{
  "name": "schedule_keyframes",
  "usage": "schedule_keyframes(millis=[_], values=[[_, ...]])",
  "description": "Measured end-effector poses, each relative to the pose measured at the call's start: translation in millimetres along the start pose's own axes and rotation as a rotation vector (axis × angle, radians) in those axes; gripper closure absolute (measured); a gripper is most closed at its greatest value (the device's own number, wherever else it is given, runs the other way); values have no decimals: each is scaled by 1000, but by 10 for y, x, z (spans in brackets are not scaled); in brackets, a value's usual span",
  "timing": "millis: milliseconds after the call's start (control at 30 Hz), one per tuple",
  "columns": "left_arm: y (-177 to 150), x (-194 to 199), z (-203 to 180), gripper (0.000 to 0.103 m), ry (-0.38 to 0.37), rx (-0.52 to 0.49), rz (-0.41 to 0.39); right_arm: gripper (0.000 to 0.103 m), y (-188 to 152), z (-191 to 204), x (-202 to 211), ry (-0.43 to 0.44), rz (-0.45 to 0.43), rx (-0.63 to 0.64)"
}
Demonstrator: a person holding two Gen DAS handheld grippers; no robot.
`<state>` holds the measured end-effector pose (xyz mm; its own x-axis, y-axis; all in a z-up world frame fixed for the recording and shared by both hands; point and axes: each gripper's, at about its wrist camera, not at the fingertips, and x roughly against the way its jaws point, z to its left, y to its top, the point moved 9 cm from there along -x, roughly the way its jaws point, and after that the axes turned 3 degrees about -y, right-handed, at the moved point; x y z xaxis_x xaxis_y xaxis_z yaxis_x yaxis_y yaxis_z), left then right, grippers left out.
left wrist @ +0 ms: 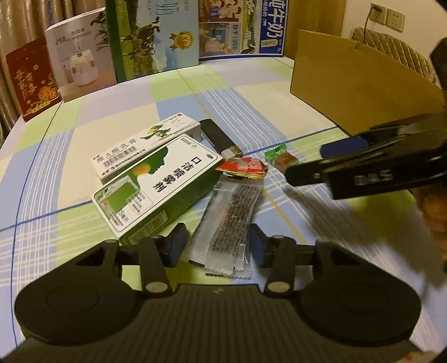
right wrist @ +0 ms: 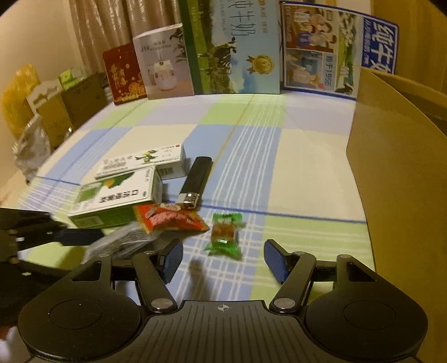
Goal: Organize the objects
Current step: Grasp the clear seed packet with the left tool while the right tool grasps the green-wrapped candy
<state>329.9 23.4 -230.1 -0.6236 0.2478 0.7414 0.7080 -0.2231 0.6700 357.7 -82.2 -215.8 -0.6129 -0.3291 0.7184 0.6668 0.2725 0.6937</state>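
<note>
Backdrop: plaid-clothed surface [right wrist: 307,156]; upright row of red gift box [right wrist: 124,74], white humidifier box [right wrist: 163,61], two milk cartons [right wrist: 237,47]; beige curtain [right wrist: 111,25]; wall sockets [left wrist: 387,15].

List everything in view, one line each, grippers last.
medicine boxes: 2, green-white and white, left of the pile, overlapping
lighter: 1, black, beside the boxes
red snack packet: 1, red, mid-pile
clear sesame bar packet: 1, clear and dark, between left gripper's open fingers
green candy: 1, green wrapper, ahead of right gripper
cardboard box: 1, brown, right side
upright cartons: 5, mixed colours, back edge
tablecloth: 1, blue-green check
left gripper: open
right gripper: open
</note>
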Motion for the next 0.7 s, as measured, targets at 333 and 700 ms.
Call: schedule_keyframes(millis=[333,700], values=[[43,-16,5,60,-3,15,-33,77,1,38,-198,-34,-5,60],[-45,91,-176,70,-3,0,9,84,-338,27,213,-21,72,6]])
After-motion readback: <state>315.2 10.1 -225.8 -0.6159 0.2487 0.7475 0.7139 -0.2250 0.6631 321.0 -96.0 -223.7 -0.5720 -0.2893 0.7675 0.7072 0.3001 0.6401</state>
